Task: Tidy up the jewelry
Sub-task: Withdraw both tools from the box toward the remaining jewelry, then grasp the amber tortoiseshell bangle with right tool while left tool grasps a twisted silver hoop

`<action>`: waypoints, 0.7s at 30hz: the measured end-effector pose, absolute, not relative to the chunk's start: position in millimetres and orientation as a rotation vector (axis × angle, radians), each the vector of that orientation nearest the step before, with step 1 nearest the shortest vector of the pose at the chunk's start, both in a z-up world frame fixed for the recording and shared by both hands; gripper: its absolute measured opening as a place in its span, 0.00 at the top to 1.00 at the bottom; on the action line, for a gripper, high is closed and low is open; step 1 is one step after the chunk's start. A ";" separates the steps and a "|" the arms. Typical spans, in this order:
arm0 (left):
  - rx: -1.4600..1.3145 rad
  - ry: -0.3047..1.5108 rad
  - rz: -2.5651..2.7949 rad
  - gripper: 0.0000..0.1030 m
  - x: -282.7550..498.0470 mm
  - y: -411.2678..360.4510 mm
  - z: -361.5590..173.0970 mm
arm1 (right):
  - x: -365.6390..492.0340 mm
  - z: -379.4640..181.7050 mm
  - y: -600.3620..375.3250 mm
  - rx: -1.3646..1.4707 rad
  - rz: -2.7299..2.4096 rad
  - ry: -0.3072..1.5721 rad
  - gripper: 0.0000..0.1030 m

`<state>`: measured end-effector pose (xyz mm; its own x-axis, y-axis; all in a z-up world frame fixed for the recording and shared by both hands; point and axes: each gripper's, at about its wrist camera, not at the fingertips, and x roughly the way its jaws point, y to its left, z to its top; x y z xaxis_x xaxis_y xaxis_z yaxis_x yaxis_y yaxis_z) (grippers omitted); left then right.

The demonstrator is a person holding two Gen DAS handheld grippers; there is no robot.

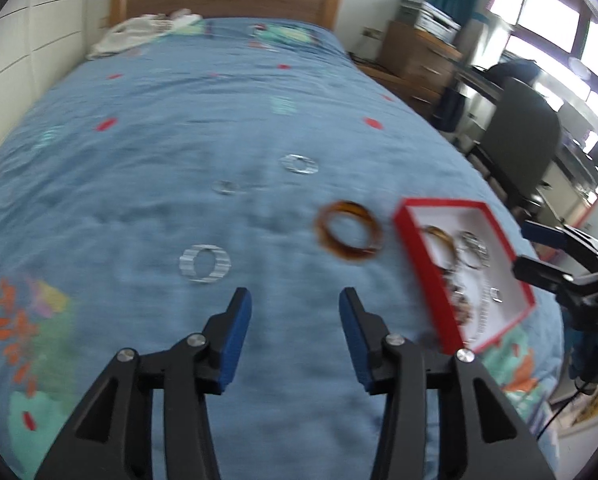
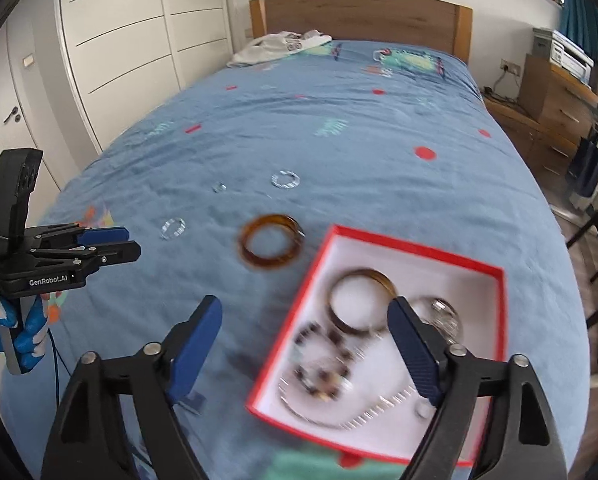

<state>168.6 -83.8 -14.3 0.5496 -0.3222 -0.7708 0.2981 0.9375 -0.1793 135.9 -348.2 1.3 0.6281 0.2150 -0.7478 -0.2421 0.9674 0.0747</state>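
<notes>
Four pieces lie loose on the blue bedspread (image 1: 179, 128), and I judge they wait there because the red box (image 2: 327, 236) is where jewelry is being gathered. My left gripper (image 1: 295, 304) hangs over the cover with its jaws wide apart and nothing between them; the silver ring-shaped piece (image 1: 205, 264) lies just ahead and a little to its left, the amber bangle (image 1: 349, 236) ahead to its right, close beside the box wall. Two smaller silver pieces, a wider ring (image 1: 299, 164) and a tiny one (image 1: 225, 187), sit farther out in front.

My right gripper (image 2: 305, 336) is spread just as wide and empty, straddling the box's near left edge: its right finger sits over the white interior, its left finger over bare bedspread. Inside, ahead of it, I see a second amber bangle (image 2: 361, 304), a dark beaded bracelet (image 2: 323, 364), a silver bracelet (image 2: 443, 316) and a fine chain (image 2: 363, 416), all blurred.

Nothing blocks either gripper. The soft cover may let flat rings sink and resist a pinch. A white garment (image 2: 279, 46) near the headboard (image 2: 359, 16) lies well away.
</notes>
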 end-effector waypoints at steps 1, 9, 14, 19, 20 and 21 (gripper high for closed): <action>-0.020 0.912 -0.344 0.54 171.1 -75.1 -15.2 | 140.0 1.0 -341.5 -0.031 0.268 0.850 0.14; -0.029 0.927 -0.273 0.52 199.7 -39.8 -46.1 | 183.4 -17.8 -294.1 -0.033 0.290 0.870 0.02; -0.026 0.953 -0.274 0.52 216.3 -47.6 -73.8 | 213.5 -40.1 -273.1 -0.016 0.314 0.907 0.06; -0.051 0.967 -0.270 0.52 230.9 -48.4 -94.7 | 240.7 -67.9 -258.4 -0.013 0.327 0.971 0.39; -0.049 0.970 -0.266 0.52 234.1 -48.7 -99.1 | 245.1 -74.1 -255.7 -0.015 0.332 0.985 0.44; -0.047 0.973 -0.266 0.52 236.2 -49.1 -102.6 | 248.5 -79.5 -253.3 -0.020 0.331 0.993 0.48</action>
